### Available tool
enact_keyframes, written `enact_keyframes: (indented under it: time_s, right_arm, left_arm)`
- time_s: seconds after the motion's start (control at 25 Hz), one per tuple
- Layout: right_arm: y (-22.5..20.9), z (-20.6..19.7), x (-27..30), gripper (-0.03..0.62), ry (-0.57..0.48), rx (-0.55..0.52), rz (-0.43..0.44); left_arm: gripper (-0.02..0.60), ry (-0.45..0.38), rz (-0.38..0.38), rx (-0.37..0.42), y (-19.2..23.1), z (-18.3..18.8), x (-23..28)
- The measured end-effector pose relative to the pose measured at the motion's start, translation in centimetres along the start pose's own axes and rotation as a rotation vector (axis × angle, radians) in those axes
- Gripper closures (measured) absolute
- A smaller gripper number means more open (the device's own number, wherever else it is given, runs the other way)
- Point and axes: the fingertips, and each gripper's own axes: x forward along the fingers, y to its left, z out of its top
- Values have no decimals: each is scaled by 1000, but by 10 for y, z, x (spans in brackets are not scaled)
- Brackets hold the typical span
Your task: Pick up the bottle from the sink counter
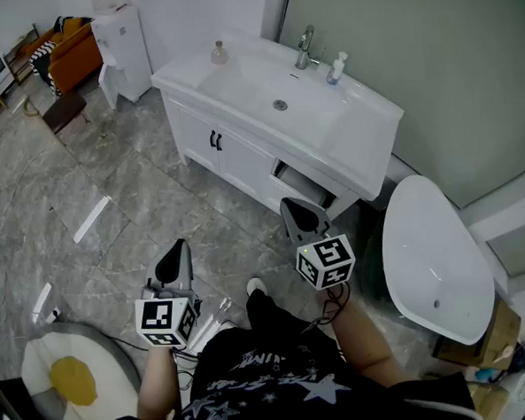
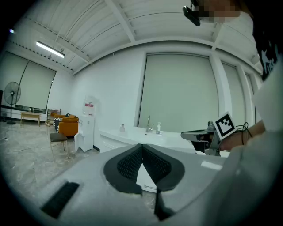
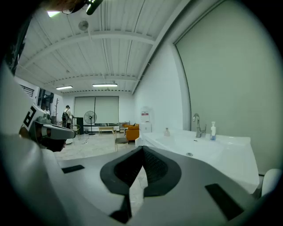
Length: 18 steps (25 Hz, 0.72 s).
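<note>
**Fig. Approach to the sink worktop: both grippers closed and empty, bottle not yet reached**

The bottle [image 1: 220, 52], small, squat and pale, stands upright on the far left corner of the white worktop [image 1: 364, 123]. It lies at about 12 o'clock from where I hold the rig, well apart from both grippers. A taller pump dispenser [image 1: 336, 68] stands just beside the faucet [image 1: 305, 48], at about 1 o'clock. The left gripper [image 2: 142, 148] and right gripper [image 3: 142, 149] are each closed pad to pad with nothing between the jaws. Both are held low over the floor [image 1: 147, 203] in front of the cabinet doors [image 1: 228, 158].

Hazards, as I judge them:
- (a) Two containers could answer to "bottle", so I might go to the wrong one.
- (b) Arriving with the jaws closed would push the bottle rather than take it. On so glossy a surface it would likely slide or topple. Its corner is near the edge, so a shove toward 10 o'clock could send it to the floor.
- (c) A low reach could catch the worktop's front rim before it clears the basin [image 1: 280, 105].

Setting:
- The worktop is a one-piece white vanity, bare apart from these items.
- The floor is grey marbled tile.
- A white bathtub [image 1: 434, 256] lies at 3 o'clock.
- A white water dispenser [image 1: 121, 45] and an orange sofa [image 1: 73, 49] stand at 10 to 11 o'clock.
- A round white cushion with a yellow centre [image 1: 73, 380] lies at 8 o'clock.
</note>
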Motion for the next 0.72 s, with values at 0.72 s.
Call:
enact_keyframes:
  time_s: [0.72]
  right_arm:
    - [53, 5, 27, 529, -58, 107, -17]
  left_arm:
    - [561, -8, 28, 33, 62, -7, -47]
